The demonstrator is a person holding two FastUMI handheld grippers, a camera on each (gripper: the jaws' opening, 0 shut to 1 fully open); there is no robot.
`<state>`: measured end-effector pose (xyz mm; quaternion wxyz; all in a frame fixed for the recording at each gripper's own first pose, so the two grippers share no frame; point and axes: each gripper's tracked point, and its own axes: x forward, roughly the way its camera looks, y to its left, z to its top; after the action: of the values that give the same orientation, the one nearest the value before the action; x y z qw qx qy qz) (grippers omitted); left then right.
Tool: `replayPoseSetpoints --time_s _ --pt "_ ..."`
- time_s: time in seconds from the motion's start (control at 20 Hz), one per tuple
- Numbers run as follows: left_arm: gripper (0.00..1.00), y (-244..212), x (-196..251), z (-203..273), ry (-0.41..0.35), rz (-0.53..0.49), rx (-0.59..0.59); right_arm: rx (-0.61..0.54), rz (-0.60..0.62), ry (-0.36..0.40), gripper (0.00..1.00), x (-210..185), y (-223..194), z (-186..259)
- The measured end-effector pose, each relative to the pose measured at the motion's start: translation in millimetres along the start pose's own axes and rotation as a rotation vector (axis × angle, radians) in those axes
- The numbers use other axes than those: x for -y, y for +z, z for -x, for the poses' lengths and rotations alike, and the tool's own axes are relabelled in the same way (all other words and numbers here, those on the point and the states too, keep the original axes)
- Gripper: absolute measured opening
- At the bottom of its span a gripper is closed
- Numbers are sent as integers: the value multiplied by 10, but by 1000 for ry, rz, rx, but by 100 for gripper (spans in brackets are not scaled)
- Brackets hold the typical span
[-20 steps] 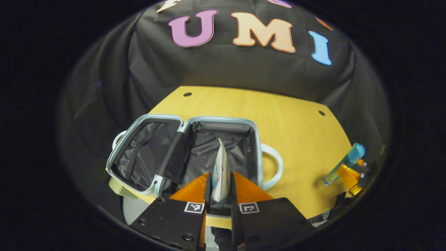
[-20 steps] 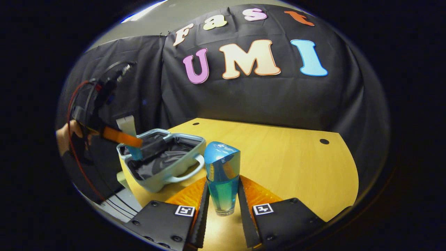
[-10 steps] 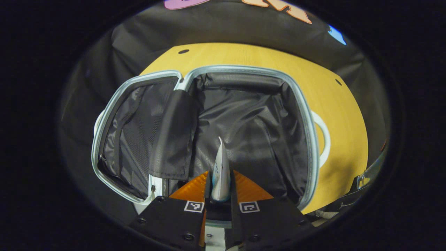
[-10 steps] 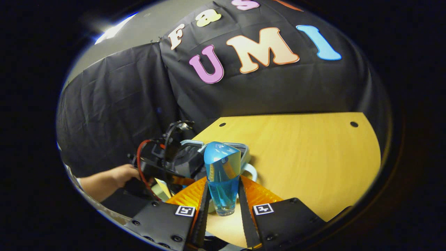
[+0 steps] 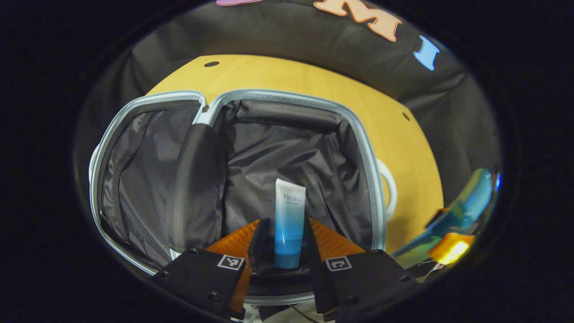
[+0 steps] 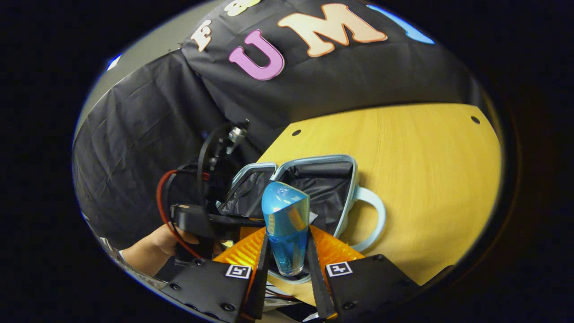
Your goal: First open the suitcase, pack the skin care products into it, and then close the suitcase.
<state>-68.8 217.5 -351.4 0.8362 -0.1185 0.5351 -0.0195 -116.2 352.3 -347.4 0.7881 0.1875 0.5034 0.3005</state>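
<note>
— Hovering over the open pale-blue suitcase with black fabric lining [image 5: 287, 148], is the left gripper [image 5: 283, 242] holding anything?
— Its fingers look spread; the white-and-blue tube [image 5: 289, 222] lies between them in the right half.
— And the right gripper [image 6: 287, 255]?
— Pinching a blue translucent bottle [image 6: 285, 224] above the suitcase on the yellow wooden table [image 6: 426, 170].

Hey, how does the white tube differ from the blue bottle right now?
The tube is flat, white fading to blue at its lower end; the bottle is clear blue with a broad angled cap. The tube sits between the spread fingers of the left gripper, over the open suitcase; the bottle is clamped in the right gripper. Both are skin care products above the suitcase.
</note>
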Motion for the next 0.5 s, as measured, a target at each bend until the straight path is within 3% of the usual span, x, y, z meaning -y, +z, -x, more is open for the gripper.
replayPoseSetpoints --time_s 0.05,0.1,0.2,0.3,0.5 --pt "55 106 -18 65 -19 3 42 -25 -9 -14 46 16 -89 -102" --pt "68 226 -49 158 -29 2 79 -47 -11 -31 46 41 -161 -196" --pt "71 453 -214 320 -24 3 173 -88 -9 -70 46 96 -307 -356" --pt "90 661 -459 485 8 5 266 -126 -20 -108 46 166 -434 -500" --pt "94 787 -1035 760 85 48 335 -127 -27 -140 50 145 -419 -718"
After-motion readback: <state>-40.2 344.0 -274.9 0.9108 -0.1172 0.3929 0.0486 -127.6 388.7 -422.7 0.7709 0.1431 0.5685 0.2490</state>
